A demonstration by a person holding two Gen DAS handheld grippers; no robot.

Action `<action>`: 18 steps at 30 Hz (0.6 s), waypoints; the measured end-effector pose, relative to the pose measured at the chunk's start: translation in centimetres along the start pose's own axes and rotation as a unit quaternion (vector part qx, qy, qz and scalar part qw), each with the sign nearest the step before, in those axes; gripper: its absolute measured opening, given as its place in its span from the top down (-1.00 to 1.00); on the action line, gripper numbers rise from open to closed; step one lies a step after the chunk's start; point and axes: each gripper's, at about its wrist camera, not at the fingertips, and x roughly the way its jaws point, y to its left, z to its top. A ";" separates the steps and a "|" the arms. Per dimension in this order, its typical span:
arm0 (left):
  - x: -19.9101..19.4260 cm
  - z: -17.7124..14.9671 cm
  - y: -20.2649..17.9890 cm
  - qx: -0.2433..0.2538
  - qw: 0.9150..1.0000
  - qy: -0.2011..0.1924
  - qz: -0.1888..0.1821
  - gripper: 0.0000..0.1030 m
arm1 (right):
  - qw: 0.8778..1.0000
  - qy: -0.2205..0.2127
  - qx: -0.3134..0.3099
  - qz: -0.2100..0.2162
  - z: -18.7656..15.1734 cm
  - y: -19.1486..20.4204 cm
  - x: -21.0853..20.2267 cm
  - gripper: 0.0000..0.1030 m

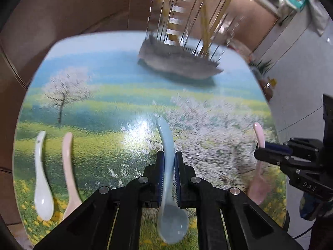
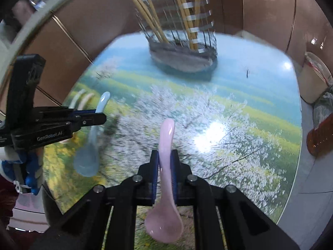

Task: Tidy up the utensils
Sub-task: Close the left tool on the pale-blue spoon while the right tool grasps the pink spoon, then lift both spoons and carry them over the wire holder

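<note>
Clamping the curved neck of a pale blue ceramic soup spoon [image 1: 166, 162] between the closed pads of the left gripper [image 1: 168, 166], bowl hanging toward the camera and handle tip pointing out over the table, seemingly so the handle can lead the way into a holder. Pinching a glossy pink ceramic soup spoon [image 2: 165, 162] the same way in the closed right gripper [image 2: 165, 166], bowl low, handle forward; both spoons looking clear of the tabletop, though the blur is making that hard to confirm. Showing each tool in the other's view, level with one another and well apart, so no clash looking likely for now. Lying on the left part of the glossy table printed with a meadow and blossoming trees [image 1: 100, 104], side by side and just apart: a white ceramic spoon [image 1: 42, 179] and a pale peach spoon [image 1: 69, 166], probably waiting their turn. Standing farther off, near the table's far edge, a metal wire utensil caddy on a grey base [image 1: 177, 60], already holding several bamboo chopsticks [image 1: 204, 16] that are leaning at angles. Judging those slanted sticks and the upright wires to be the main obstruction to dropping the spoons in. Beyond the table edge in the right view, a cream bin [image 2: 314, 79] and an amber bottle [image 2: 321, 135], out of the way.
</note>
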 end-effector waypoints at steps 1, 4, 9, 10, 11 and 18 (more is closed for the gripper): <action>-0.9 -0.3 0.0 -0.001 1.000 -0.010 -0.005 0.83 | 1.000 -0.014 -0.003 0.002 -0.5 0.4 -0.7 0.81; -2.0 -0.2 -0.4 -0.005 1.000 -0.026 -0.012 0.84 | 0.999 -0.041 -0.008 0.007 -1.5 1.1 -2.1 0.82; -4.3 -0.3 -0.3 -0.015 0.998 -0.051 -0.021 0.85 | 0.997 -0.073 -0.012 0.011 -2.7 2.3 -4.4 0.84; -4.2 -0.2 -0.5 -0.017 0.998 -0.054 -0.020 0.85 | 0.997 -0.077 -0.015 0.011 -2.8 2.4 -4.7 0.84; -4.3 -0.2 -0.7 -0.019 0.998 -0.060 -0.019 0.85 | 0.997 -0.081 -0.018 0.010 -2.9 2.7 -5.2 0.85; -6.4 -0.3 -1.2 -0.026 0.996 -0.086 -0.021 0.85 | 0.994 -0.103 -0.030 0.002 -2.2 4.1 -7.3 0.86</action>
